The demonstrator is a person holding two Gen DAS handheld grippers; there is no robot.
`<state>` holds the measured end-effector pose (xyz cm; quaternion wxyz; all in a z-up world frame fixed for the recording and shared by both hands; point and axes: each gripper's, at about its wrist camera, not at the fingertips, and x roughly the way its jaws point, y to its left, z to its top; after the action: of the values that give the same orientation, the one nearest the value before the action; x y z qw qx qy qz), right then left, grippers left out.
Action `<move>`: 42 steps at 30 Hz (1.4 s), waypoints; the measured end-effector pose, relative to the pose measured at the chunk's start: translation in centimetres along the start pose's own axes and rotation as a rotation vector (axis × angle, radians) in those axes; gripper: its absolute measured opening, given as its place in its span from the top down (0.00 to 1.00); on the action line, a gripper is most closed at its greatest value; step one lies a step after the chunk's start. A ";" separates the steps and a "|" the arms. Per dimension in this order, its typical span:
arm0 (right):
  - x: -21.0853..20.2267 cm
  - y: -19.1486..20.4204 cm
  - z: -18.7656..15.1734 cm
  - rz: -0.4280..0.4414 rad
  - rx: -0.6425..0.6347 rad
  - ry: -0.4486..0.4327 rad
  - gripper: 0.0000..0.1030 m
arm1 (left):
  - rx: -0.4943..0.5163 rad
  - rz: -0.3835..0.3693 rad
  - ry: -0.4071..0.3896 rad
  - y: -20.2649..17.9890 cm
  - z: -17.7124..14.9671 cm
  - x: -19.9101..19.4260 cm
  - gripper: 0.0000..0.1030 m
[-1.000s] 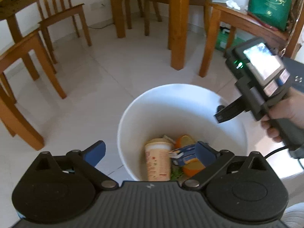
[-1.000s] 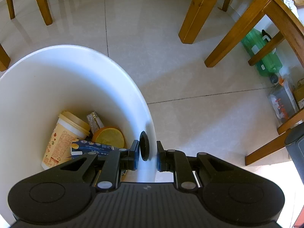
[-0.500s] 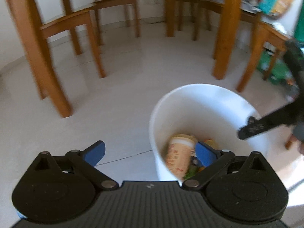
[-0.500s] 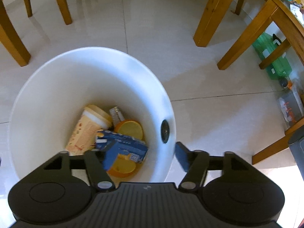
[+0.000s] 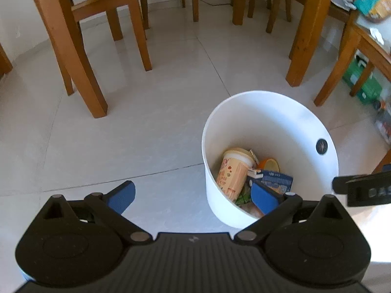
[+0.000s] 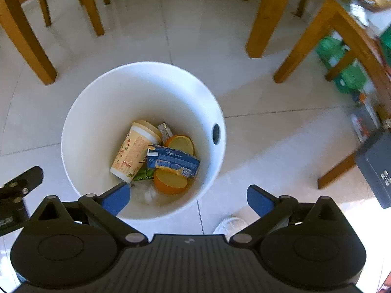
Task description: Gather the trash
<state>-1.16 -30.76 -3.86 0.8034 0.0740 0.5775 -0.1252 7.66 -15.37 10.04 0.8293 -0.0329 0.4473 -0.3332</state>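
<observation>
Now our right gripper [image 6: 187, 199] hangs above the white bin [image 6: 144, 73], its jaws having just been opening to their widest with nothing between them, and our left gripper [image 5: 193, 196] is spread wide and empty too, just beside the bin's near wall. The trash already lies at the bottom: a paper cup [image 6: 134, 151] on its side, a blue carton [image 6: 174, 161] across two orange halves [image 6: 171, 183], and some clear wrap nearest us. We judge the step in hand to be clearing away from the bin to seek more rubbish, so we should lift straight up before swinging sideways, keeping the blue pads [image 6: 116, 196] above the rim so the bin is not tipped. The tiled floor [image 5: 122, 134] around the bin looks open and free, but chair legs [image 5: 73, 56] and table legs [image 6: 266, 17] ring it, and bottles [image 6: 342, 68] crowd under the table at right, so the widest room lies toward the tiles on the left.
</observation>
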 end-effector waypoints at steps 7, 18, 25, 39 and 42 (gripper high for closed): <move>-3.4 -1.6 -2.3 0.011 0.093 -0.074 0.00 | 0.015 -0.014 0.052 -0.9 -0.1 -1.6 0.02; -4.8 -1.7 -2.9 0.035 0.065 -0.129 0.00 | 0.094 0.028 0.053 -2.8 0.1 -2.8 0.02; -4.6 -2.1 -2.8 0.046 0.083 -0.121 0.00 | 0.092 0.030 0.072 -2.6 0.0 -2.4 0.02; -4.4 -2.4 -2.9 0.045 0.097 -0.110 0.00 | 0.082 -0.003 0.099 -2.6 -0.1 -2.2 0.02; -4.4 -2.4 -2.9 0.047 0.101 -0.109 0.00 | 0.081 -0.001 0.097 -2.6 0.0 -2.3 0.02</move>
<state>-5.77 -31.82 -0.56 0.8314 0.1211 0.5241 -0.1391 5.43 -16.10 12.60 0.8071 0.0167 0.4730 -0.3529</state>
